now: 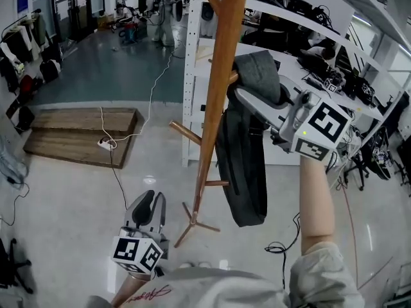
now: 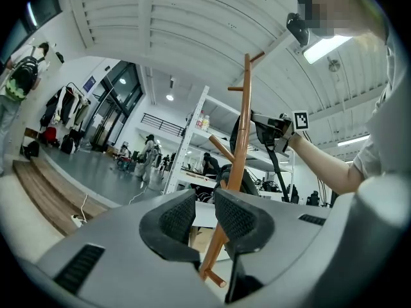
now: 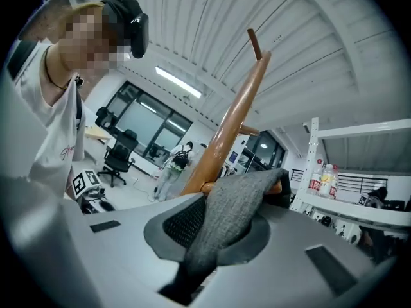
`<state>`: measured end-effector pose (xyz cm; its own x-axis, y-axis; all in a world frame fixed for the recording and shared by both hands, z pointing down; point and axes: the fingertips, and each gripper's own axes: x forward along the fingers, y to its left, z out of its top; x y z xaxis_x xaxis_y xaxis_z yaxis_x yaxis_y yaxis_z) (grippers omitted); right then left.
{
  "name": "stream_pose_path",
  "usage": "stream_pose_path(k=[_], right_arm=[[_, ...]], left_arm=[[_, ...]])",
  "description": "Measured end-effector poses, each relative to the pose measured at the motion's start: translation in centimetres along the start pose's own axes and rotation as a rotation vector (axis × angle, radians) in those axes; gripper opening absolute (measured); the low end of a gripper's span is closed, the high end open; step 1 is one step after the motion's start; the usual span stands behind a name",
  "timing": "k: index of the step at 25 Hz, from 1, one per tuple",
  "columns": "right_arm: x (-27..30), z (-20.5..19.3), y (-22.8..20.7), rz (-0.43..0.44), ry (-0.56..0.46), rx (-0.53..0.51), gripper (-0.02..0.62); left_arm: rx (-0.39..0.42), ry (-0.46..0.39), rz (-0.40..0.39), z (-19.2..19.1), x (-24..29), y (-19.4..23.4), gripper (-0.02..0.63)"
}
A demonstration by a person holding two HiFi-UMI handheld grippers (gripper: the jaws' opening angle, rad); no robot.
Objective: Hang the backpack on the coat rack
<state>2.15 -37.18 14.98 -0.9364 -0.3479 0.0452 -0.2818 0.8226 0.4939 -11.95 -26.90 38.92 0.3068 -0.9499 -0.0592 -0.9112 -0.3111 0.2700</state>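
Observation:
A tall wooden coat rack stands in the middle of the head view. A dark grey backpack hangs beside its pole. The backpack's grey strap lies over a short peg. My right gripper is held level at that peg, shut on the strap, which fills the gap between its jaws. The peg shows just beyond. My left gripper stays low at the bottom left, well away from the rack. Its jaws stand a little apart with nothing between them.
White metal shelving loaded with gear stands right behind the rack. The rack's feet spread over the floor in front of me. A wooden platform and a power strip with its cable lie at the left. People stand far back.

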Motion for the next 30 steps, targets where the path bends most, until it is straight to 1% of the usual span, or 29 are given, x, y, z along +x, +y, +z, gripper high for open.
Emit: stream_pose_path(k=[3,5,6,8,10,12,13,16,18,20,22,24,28,30], right_arm=[[0.1,-0.1,0.1,-0.024,-0.003,0.046,0.038],[0.2,-0.1,0.0,-0.042,0.010,0.057,0.038],[0.4,-0.1,-0.1,-0.062,0.015,0.056,0.038],[0.5,-0.1,-0.5,-0.136,0.019,0.046,0.040],[0.0,-0.3,-1.0,-0.218,0.004,0.056,0.064],[-0.7,-0.4,-1.3,-0.276,-0.008,0.062,0.087],[-0.9,-0.4,-1.4,-0.290,-0.005,0.055,0.098],[-1.2,-0.4,-1.0,-0.280,0.019,0.043,0.110],[-1.6,-0.3,-0.9,-0.294,0.031,0.032,0.118],[-2.2,-0.1,-0.9,-0.326,0.025,0.041,0.136],[-2.8,-0.2,-0.8,-0.360,0.016,0.066,0.170],[-3.2,-0.4,-0.7,-0.411,0.023,0.063,0.192],[-3.8,-1.0,-0.6,-0.493,-0.004,0.075,0.196],[-4.2,-1.0,-0.8,-0.556,0.001,0.050,0.196]], left_arm=[[0.001,0.004,-0.016,-0.4,0.1,-0.3,0.094],[0.002,0.014,-0.027,-0.5,0.1,-0.7,0.094],[0.001,0.018,-0.031,-0.6,0.2,-0.7,0.094],[0.000,0.024,-0.037,-0.7,0.2,-0.7,0.094],[0.002,0.026,-0.043,-0.6,0.2,-0.7,0.094],[0.008,0.027,-0.043,-0.5,0.0,-0.4,0.094],[0.011,0.029,-0.040,-0.5,0.0,-0.2,0.094],[0.022,0.037,-0.034,-0.4,-0.1,0.5,0.094],[0.028,0.044,-0.030,-0.2,-0.1,0.7,0.094],[0.033,0.051,-0.031,-0.1,0.0,0.6,0.094],[0.045,0.053,-0.047,-0.2,0.1,0.6,0.094],[0.054,0.059,-0.059,-0.2,0.2,0.6,0.094],[0.061,0.058,-0.078,-0.1,0.6,0.8,0.094],[0.064,0.058,-0.089,-0.1,0.6,0.8,0.094]])
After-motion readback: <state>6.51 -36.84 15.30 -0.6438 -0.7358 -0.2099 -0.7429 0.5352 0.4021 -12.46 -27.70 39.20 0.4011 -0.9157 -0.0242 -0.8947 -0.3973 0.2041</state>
